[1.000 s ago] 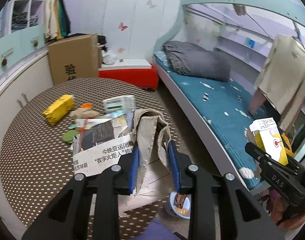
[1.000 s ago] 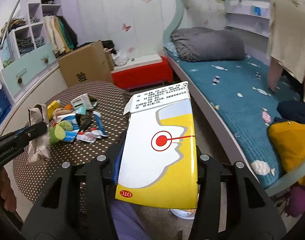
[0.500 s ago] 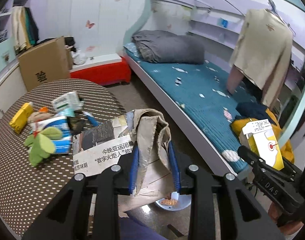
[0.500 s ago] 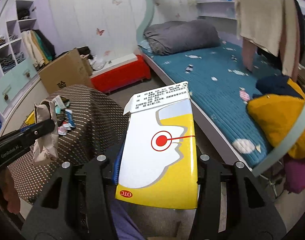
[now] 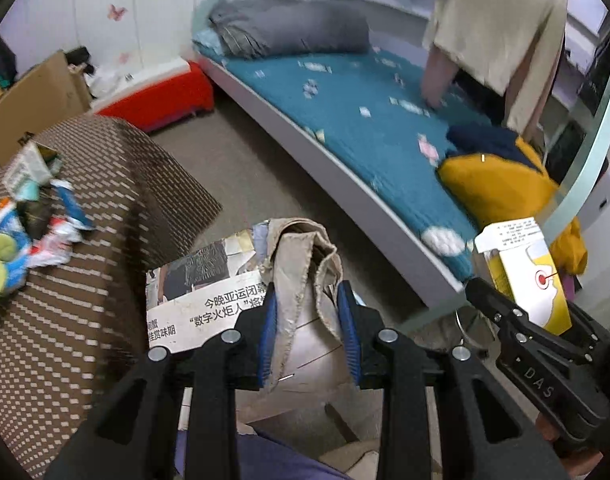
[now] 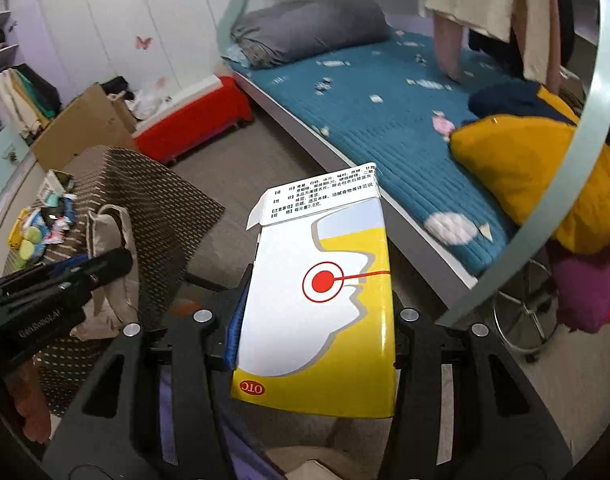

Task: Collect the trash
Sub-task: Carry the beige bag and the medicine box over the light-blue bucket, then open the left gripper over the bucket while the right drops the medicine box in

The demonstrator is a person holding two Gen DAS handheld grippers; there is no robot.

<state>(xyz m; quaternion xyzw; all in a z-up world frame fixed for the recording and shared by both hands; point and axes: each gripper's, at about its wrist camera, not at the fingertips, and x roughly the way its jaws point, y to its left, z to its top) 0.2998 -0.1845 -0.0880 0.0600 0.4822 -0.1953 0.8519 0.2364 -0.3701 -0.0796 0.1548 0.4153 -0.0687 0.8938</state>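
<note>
My left gripper [image 5: 307,294] is shut on a crumpled beige paper bag [image 5: 301,248], with a folded newspaper sheet [image 5: 201,304] hanging behind it. They hang over the table's edge and the floor. My right gripper [image 6: 319,300] is shut on a yellow and white medicine box [image 6: 325,280] whose top flap stands open. In the left wrist view that box [image 5: 525,276] and the right gripper [image 5: 505,312] sit low on the right. The left gripper [image 6: 105,264] and the bag [image 6: 113,240] show at the left of the right wrist view. More litter [image 5: 33,216] lies on the dotted brown tablecloth [image 5: 85,320].
A bed with a teal cover [image 5: 365,120] runs along the right, with a yellow garment [image 5: 497,188] at its near end. A red bench [image 5: 157,96] and a cardboard box [image 5: 29,100] stand at the back. A stool's metal base [image 6: 521,320] is beside the bed.
Both views have swung right and downward, off the table toward the floor beside the bed. The bag with newspaper and the medicine box stay gripped as before.
</note>
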